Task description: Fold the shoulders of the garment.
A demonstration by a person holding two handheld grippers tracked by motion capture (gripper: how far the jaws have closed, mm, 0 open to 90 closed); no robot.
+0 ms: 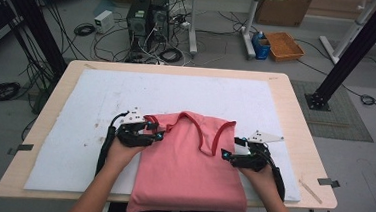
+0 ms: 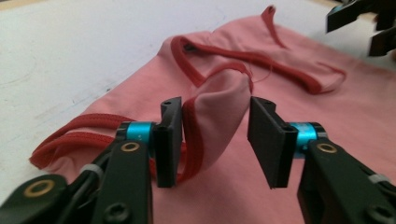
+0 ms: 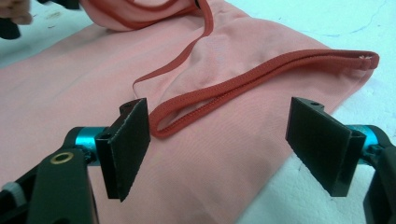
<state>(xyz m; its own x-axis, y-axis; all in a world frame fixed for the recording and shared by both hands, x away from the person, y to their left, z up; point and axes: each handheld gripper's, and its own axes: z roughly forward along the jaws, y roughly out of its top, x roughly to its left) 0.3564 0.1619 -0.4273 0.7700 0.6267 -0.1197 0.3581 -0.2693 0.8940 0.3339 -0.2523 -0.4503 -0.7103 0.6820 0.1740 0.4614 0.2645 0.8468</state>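
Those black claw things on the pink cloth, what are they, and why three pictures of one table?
They are hand-held grippers, one per hand. The high view looks down on the table; the other two come from cameras riding on each gripper. A pink top with red edging lies on a white mat. The left gripper has a raised fold of the top between its jaws, touching one pad, not pinched. The right gripper stands open over the top's other side, holding nothing.

No readable text, label or sign anywhere.
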